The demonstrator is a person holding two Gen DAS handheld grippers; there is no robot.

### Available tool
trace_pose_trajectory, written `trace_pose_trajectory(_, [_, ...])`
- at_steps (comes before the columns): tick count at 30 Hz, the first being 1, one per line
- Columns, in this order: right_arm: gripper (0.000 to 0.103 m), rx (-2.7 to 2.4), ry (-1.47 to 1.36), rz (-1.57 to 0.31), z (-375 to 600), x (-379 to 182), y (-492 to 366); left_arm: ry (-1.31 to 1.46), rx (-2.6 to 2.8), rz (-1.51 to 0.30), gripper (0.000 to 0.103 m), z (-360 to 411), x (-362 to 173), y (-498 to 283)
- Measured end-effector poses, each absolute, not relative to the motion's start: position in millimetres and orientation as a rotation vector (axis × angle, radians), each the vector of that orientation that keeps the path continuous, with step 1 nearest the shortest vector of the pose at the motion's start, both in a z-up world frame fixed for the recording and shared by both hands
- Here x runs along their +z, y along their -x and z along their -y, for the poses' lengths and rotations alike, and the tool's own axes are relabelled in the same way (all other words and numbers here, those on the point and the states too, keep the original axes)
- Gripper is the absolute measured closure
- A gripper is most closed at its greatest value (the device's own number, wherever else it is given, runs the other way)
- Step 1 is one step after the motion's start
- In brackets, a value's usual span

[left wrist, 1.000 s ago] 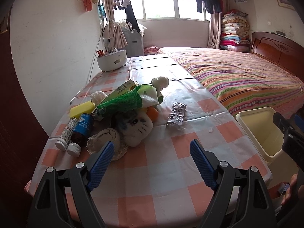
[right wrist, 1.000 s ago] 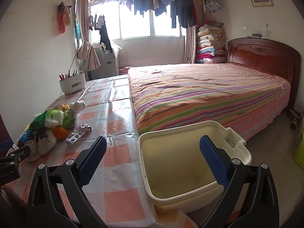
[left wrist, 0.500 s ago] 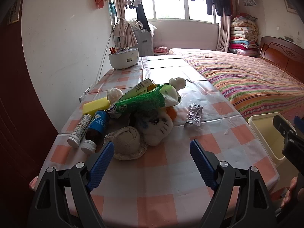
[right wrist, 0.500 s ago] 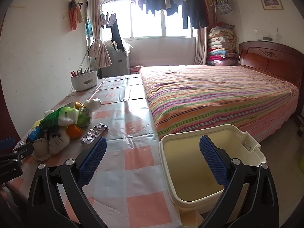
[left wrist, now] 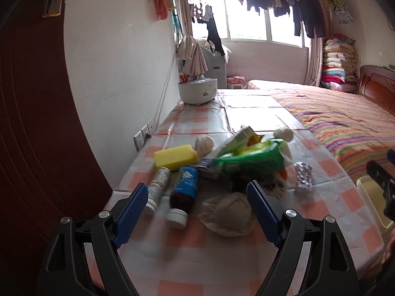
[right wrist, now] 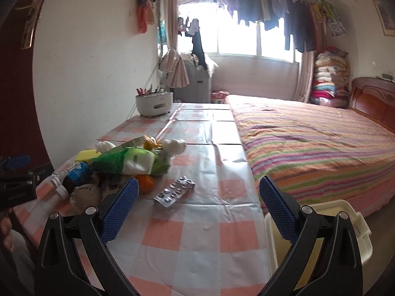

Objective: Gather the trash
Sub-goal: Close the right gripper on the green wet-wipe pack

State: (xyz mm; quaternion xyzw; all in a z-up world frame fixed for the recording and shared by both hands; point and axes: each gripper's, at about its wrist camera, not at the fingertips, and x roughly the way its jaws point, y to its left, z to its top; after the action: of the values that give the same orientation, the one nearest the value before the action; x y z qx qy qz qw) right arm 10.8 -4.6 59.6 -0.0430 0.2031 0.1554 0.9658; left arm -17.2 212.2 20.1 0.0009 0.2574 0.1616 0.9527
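A heap of items lies on the checked table: a brown bottle with a blue label, a thin white tube, a yellow sponge, a green packet, a round beige hat, a white plush toy and a silver pill blister. My left gripper is open and empty, just short of the bottle and hat. My right gripper is open and empty over the table, with the blister ahead. The cream bin stands off the table's right edge.
A white pen holder stands at the table's far end by the wall. A wall socket sits beside the left edge. A bed with a striped cover runs along the table's right side.
Both grippers have swung left. The left one has come closer to the bottle and hat. The right one has moved from over the bin to over the table. Both stay open.
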Motion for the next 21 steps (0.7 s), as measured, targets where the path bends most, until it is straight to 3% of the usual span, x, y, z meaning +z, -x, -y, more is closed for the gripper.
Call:
trace_pose_trajectory(6, [0.006, 0.482, 0.151, -0.461, -37, 55, -40, 0.078, 0.289, -0.491, 0.023, -257, 31, -2])
trace_pose_trajectory(15, [0.007, 0.648, 0.295, -0.430, -87, 50, -47, 0.104, 0.262, -0.572, 0.023, -270, 0, -11])
trace_pose_trajectory(21, [0.017, 0.749, 0.452, -0.398, -130, 47, -62, 0.147, 0.279, -0.560, 0.023, -288, 2, -3])
